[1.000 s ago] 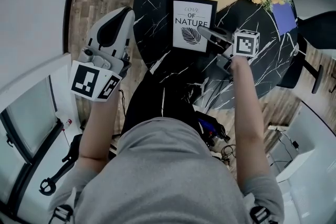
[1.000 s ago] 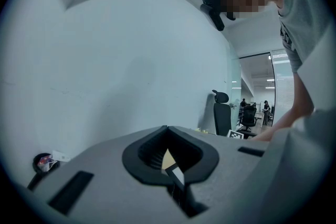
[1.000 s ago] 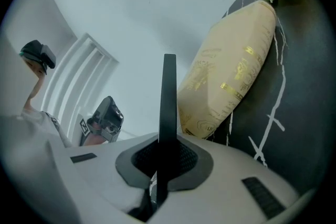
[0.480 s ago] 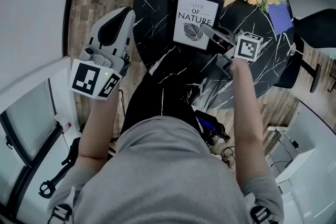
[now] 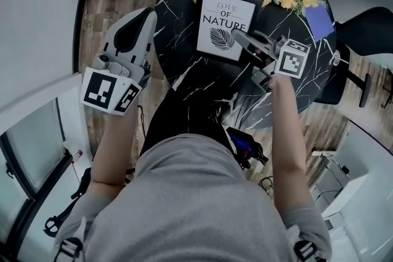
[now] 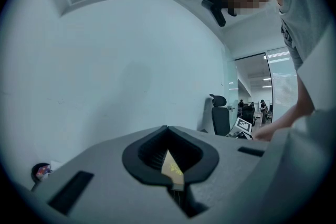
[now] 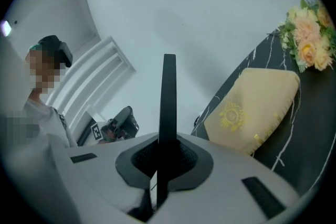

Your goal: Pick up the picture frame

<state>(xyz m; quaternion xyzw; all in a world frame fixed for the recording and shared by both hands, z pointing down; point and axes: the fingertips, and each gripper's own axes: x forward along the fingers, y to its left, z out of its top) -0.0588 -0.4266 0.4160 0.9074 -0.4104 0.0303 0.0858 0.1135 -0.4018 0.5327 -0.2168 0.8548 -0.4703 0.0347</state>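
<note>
Pickup looks nearly done: the right gripper (image 5: 239,38) clamps the picture frame (image 5: 222,23), seemingly clear of the table (image 5: 179,3). Aside, the left gripper (image 5: 142,14) sits closed, empty

Both arms reach forward, the left gripper (image 5: 145,14) with jaws together, the right gripper (image 5: 241,39) with jaws clamped.

The picture frame (image 5: 225,24) reads "LOVE OF NATURE" in three lines above a leaf drawing. Right of the frame, the right gripper's cube (image 5: 291,59) bears black-and-white square markers. Left of the frame, the left gripper's cube (image 5: 109,91) bears the same kind. No other text is legible.
</note>
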